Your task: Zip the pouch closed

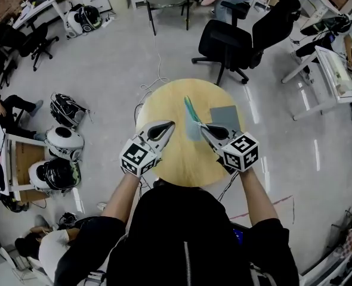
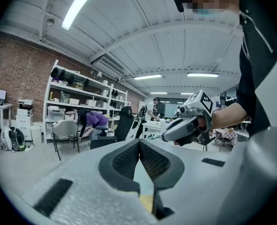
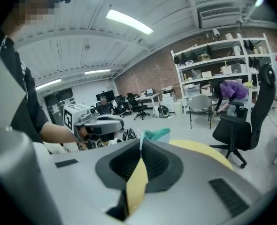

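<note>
A pouch [image 1: 192, 115] with a teal edge hangs above the round wooden table [image 1: 164, 165], held up by one end. My right gripper [image 1: 201, 126] is shut on it; in the right gripper view a thin pale strip of the pouch [image 3: 157, 134] runs into the closed tips of that gripper [image 3: 141, 143]. My left gripper [image 1: 170, 124] hovers just left of the pouch, shut, with nothing between its jaws. Seen in the left gripper view, its tips [image 2: 139, 142] are pressed together and the right gripper [image 2: 188, 125] floats ahead. I cannot make out the zipper.
A flat grey square [image 1: 226, 115] lies on the table's far right. Black office chairs [image 1: 227, 43] stand beyond the table. Helmets [image 1: 62, 142] and a backpack [image 1: 67, 109] lie on the floor at left, by a small desk [image 1: 15, 159]. A cable [image 1: 158, 76] trails across the floor.
</note>
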